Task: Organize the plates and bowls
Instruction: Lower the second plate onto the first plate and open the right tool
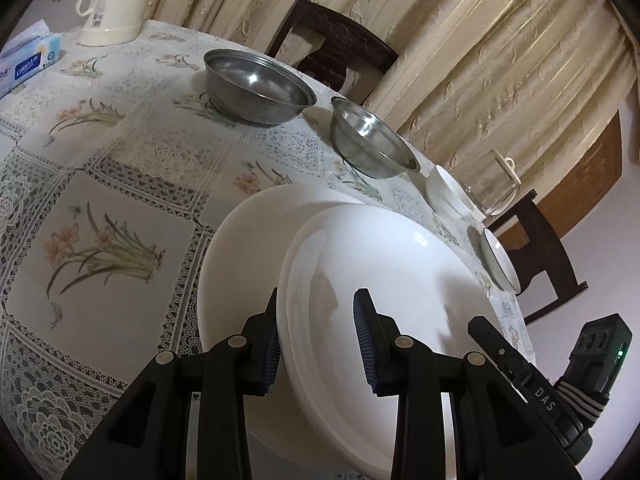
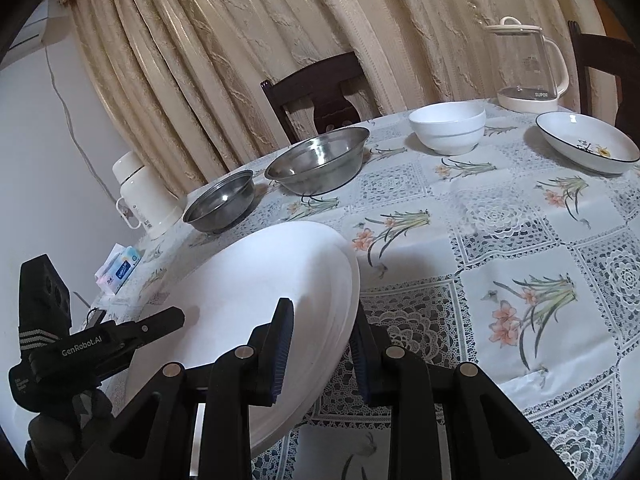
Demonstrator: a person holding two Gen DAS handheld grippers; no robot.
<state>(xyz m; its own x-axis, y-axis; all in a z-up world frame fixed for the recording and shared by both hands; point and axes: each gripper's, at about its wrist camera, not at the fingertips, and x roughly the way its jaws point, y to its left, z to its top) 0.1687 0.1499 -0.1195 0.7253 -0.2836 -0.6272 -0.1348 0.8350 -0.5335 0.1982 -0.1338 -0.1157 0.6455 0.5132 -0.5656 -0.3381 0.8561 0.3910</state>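
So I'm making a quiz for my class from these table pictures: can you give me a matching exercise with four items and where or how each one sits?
Things:
1. stack of white plates
2. larger steel bowl
3. plain white ceramic bowl
4. shallow white dish with a dark rim and flower print

Places or states:
A. just in front of the clear glass kettle
B. at the far right of the table
C. gripped at its rim by both grippers
D. beside a smaller steel bowl, in front of a dark chair

Pairs: 1-C, 2-D, 3-A, 4-B
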